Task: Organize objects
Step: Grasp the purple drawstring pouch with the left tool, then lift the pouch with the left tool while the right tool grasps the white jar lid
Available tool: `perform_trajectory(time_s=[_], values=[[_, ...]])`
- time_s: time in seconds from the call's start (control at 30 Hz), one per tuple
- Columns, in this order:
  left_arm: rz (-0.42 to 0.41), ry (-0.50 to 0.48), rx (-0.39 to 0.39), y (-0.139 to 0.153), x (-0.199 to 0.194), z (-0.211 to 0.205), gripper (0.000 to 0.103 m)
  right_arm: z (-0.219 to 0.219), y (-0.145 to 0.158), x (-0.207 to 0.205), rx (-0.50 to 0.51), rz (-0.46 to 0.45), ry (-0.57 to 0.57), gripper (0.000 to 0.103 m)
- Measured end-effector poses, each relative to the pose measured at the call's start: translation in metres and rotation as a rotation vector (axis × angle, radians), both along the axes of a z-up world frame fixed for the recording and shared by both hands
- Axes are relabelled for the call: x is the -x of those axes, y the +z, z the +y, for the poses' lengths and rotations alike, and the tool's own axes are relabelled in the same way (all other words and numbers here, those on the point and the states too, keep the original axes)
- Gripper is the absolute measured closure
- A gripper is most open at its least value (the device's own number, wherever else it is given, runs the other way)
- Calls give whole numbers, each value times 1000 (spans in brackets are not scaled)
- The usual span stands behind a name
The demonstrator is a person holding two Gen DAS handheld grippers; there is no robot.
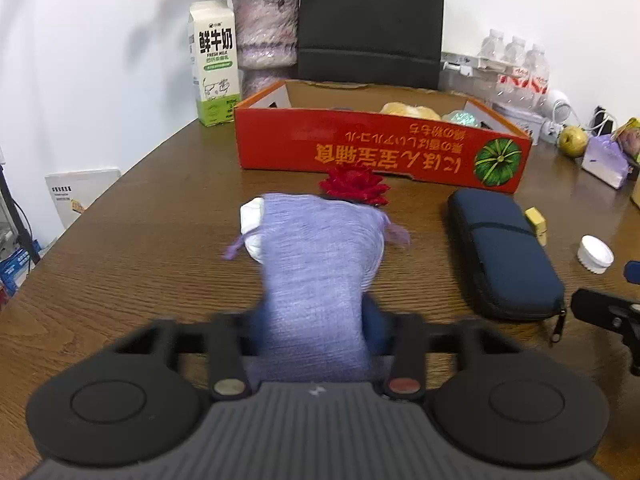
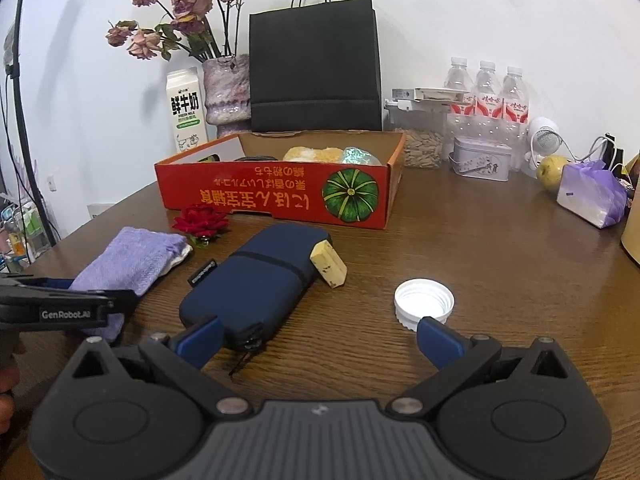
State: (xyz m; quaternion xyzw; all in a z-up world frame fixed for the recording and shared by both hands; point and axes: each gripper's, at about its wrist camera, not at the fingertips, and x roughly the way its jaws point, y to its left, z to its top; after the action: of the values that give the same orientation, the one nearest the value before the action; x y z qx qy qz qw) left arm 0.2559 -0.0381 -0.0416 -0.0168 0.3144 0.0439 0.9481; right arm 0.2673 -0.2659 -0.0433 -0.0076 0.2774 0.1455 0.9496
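The left tool is clenched on the near end of one lilac woven cloth pouch, its blue pads pressing the fabric from both sides; white stuffing shows at the pouch's far mouth, and the pouch lies on the brown wood-grain desk towards its left edge. The right tool is released, its two blue pads spread wide with nothing between them; one pad sits just beside the zip end of the one navy zipped fabric case, the other just beside the one white ribbed plastic cap. One pale cork stopper leans against the case's far corner. One red artificial rose lies between the pouch and the one red cardboard tray printed with a green pumpkin, touching or nearly touching the tray's front wall. Inside the tray lie a pale yellow rounded lump and an iridescent greenish lump; what they are cannot be told. Along the desk's back edge stand one milk carton, one mottled purple vase of dried roses, one black paper bag and three clear water bottles. Near the right edge sit one small tin, one yellow-green fruit and one lilac-wrapped parcel.
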Motion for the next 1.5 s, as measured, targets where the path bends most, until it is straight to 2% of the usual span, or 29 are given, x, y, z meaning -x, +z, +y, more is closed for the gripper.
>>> perform_trajectory(time_s=[0.1, 0.4, 0.67, 0.93, 1.13, 1.33, 1.37, 1.5], values=[[-5, -7, 15, 0, 2, 1, 77, -1, 0, 0, -2, 0, -10, 0], [-21, -6, 38, 2, 8, 4, 84, -1, 0, 1, 0, -6, -25, 0], [-26, -23, 47, 3, 12, 4, 84, -9, 0, -2, -9, 6, -42, 0], [-20, -26, 60, 2, 11, 6, 84, -31, -7, -25, 91, 70, -51, 0], [-22, -28, 61, 2, 11, 5, 84, -48, -12, -51, 63, 122, -57, 0], [-21, -34, 61, 2, 11, 4, 84, -46, -14, -63, 83, 122, -38, 0], [-22, -35, 61, 2, 11, 4, 84, -47, -14, -63, 82, 121, -43, 1], [-23, -36, 60, 2, 12, 4, 84, -49, -11, -59, 73, 90, -57, 31]])
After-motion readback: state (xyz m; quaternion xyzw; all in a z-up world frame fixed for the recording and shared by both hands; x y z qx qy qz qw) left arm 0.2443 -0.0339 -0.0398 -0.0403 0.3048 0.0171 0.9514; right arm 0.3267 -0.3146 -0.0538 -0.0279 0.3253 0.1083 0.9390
